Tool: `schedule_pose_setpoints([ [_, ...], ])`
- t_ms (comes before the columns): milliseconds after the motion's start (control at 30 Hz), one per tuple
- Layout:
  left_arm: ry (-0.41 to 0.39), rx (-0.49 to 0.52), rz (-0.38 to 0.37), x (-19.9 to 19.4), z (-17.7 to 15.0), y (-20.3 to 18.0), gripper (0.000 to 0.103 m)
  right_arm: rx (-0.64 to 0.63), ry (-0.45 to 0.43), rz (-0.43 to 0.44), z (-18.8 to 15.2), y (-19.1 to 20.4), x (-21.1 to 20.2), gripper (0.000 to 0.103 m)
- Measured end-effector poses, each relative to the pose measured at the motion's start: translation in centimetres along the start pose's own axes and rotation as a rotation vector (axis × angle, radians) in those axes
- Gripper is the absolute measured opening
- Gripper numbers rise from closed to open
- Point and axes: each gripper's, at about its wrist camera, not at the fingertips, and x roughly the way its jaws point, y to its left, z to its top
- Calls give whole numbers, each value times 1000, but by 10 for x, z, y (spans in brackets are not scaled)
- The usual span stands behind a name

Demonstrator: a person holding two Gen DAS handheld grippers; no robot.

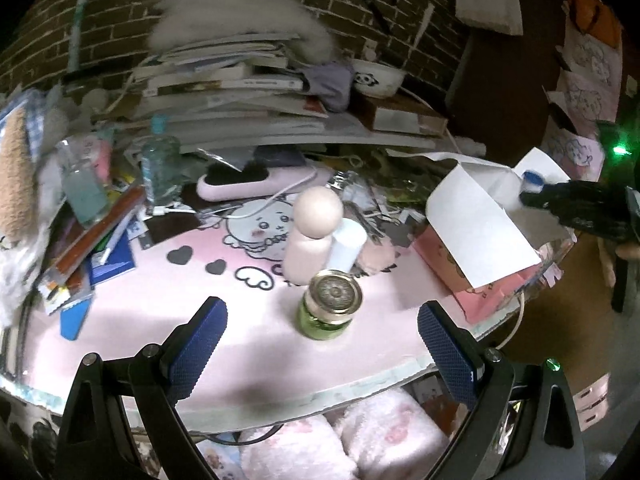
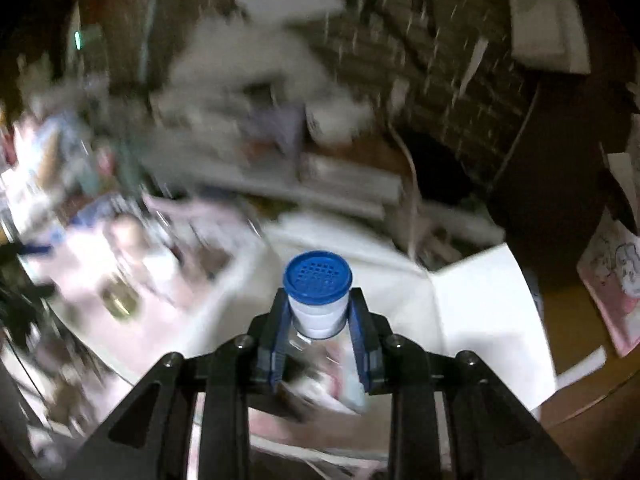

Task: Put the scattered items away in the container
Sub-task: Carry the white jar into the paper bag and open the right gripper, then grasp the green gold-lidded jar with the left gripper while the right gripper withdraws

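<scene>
My left gripper (image 1: 322, 334) is open and empty, just in front of a green jar with a gold lid (image 1: 330, 306) on the pink mat. Behind the jar stand a pink bottle with a round cap (image 1: 312, 236) and a white tube (image 1: 347, 246). A pink box with open white flaps (image 1: 480, 236) sits at the right table edge. My right gripper (image 2: 319, 312) is shut on a white bottle with a blue perforated cap (image 2: 318, 294), held over the open box (image 2: 472, 312). That bottle also shows in the left wrist view (image 1: 530, 184).
Stacked books (image 1: 248, 96) and a panda bowl (image 1: 378, 76) fill the back. A clear water bottle (image 1: 160, 164), a pink charger (image 1: 256, 182) and loose stationery (image 1: 100, 248) crowd the left. The table's front edge (image 1: 320, 396) lies near me. The right wrist view is motion-blurred.
</scene>
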Motion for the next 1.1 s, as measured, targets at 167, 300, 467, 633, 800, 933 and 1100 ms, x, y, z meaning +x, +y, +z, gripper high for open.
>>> schedule_pose_setpoints([
  [167, 25, 13, 3, 9, 0, -6, 96, -86, 255, 23, -1, -14, 45, 25],
  [300, 37, 19, 1, 14, 0, -8, 96, -136, 385, 36, -5, -17, 65, 25],
  [467, 40, 32, -5, 17, -1, -13, 96, -154, 428, 15, -6, -21, 75, 27],
  [633, 19, 45, 9, 17, -2, -14, 96, -138, 375, -14, -4, -20, 70, 46],
  [800, 20, 50, 5, 26, -7, -10, 96, -40, 125, -32, 11, -25, 26, 57],
  [933, 15, 58, 9, 34, -11, -9, 95, 63, -144, 103, 16, -12, -24, 89],
  [1100, -3, 80, 34, 43, -13, -11, 95, 58, -314, 360, 7, 41, -55, 89],
])
